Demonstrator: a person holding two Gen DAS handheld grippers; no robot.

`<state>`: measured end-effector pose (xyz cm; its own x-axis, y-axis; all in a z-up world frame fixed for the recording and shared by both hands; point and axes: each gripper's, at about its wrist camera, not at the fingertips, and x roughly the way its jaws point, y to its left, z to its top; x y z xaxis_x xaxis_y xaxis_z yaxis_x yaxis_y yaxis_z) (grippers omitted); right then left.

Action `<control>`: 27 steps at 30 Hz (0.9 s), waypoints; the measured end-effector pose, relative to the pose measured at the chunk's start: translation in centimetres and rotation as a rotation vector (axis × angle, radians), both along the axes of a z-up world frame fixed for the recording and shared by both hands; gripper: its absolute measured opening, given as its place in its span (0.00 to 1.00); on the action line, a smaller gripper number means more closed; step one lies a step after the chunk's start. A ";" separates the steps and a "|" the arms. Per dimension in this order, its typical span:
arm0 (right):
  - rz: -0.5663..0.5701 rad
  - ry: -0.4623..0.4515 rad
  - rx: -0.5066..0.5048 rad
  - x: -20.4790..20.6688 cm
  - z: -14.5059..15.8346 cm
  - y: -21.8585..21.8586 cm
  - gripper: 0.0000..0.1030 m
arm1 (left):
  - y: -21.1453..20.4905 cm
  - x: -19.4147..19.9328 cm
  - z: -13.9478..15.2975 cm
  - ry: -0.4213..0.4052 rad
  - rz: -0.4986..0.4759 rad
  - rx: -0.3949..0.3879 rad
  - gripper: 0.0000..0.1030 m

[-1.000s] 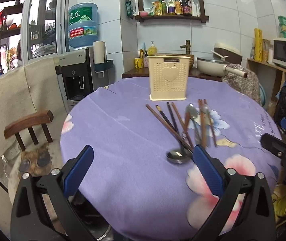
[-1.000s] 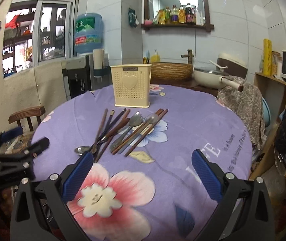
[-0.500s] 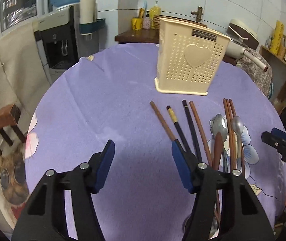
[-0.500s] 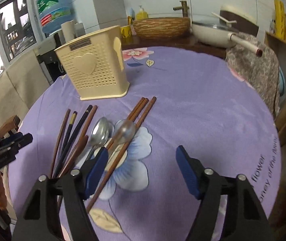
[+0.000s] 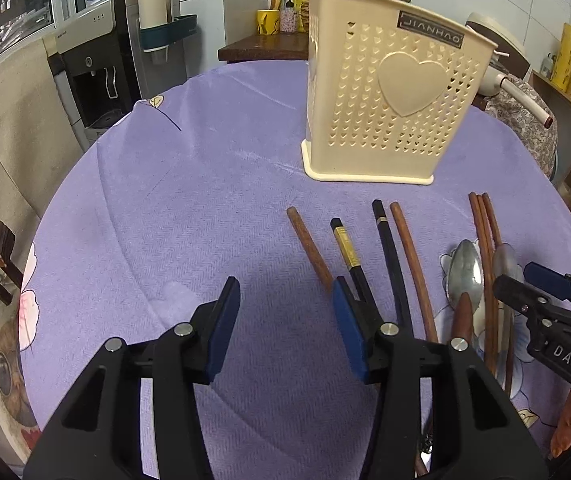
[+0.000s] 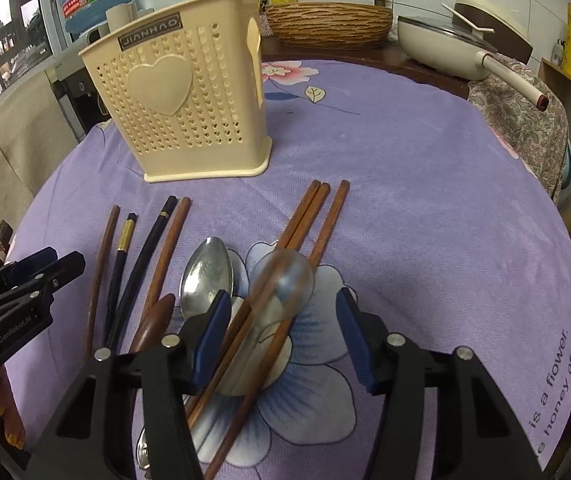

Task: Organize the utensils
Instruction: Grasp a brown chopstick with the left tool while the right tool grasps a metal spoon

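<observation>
Chopsticks (image 5: 365, 256) and spoons lie fanned on the purple tablecloth (image 5: 189, 200), near side of the cream holder (image 5: 393, 104), which stands upright at the far middle. The left gripper (image 5: 287, 324) hangs low over bare cloth just left of the leftmost brown stick (image 5: 309, 248), jaws apart and empty. To its right, the right gripper (image 6: 283, 336) has its jaws apart around the clear spoon (image 6: 281, 280) and the three brown chopsticks (image 6: 309, 220) beneath it, nothing clamped yet.

A clean pick, I judge, means lowering until both pads flank one item only; the spoon lies across sticks, so closing here may drag several. The metal spoon (image 6: 206, 268) sits just beside the left pad.

Left of the pile the cloth is open; the right side is bare toward the table edge. The two grippers are near each other.
</observation>
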<state>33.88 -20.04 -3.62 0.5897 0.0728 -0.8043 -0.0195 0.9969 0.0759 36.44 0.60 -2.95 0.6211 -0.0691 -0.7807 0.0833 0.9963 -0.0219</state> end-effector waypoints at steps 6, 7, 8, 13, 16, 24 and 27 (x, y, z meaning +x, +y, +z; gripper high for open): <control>-0.014 0.025 -0.001 1.0 -0.8 0.4 0.43 | 0.3 1.1 -0.4 0.026 0.016 -0.031 0.47; -0.016 0.018 -0.007 1.0 -0.8 0.5 0.40 | 0.2 1.4 -0.5 0.031 0.015 -0.029 0.47; -0.010 0.018 -0.008 1.0 -0.8 0.6 0.37 | 0.1 1.7 -0.6 0.039 0.017 -0.024 0.47; 0.011 0.020 -0.006 1.5 -0.7 0.6 0.34 | -0.1 3.6 -1.1 0.083 0.025 -0.049 0.41; 0.019 0.025 0.013 1.8 -0.6 0.3 0.34 | -0.5 4.5 -1.3 0.097 0.019 -0.030 0.39; 0.032 0.025 0.028 2.5 -0.4 -0.4 0.34 | -1.8 5.9 -1.2 0.117 0.036 0.004 0.31; 0.031 0.014 0.026 2.8 -0.2 -0.5 0.34 | -2.1 6.0 -1.2 0.114 0.034 0.001 0.22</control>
<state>36.66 -20.50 -3.77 0.5755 0.1114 -0.8102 -0.0488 0.9936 0.1020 42.45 -1.53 -4.20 0.5301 -0.0486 -0.8465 0.0467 0.9985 -0.0281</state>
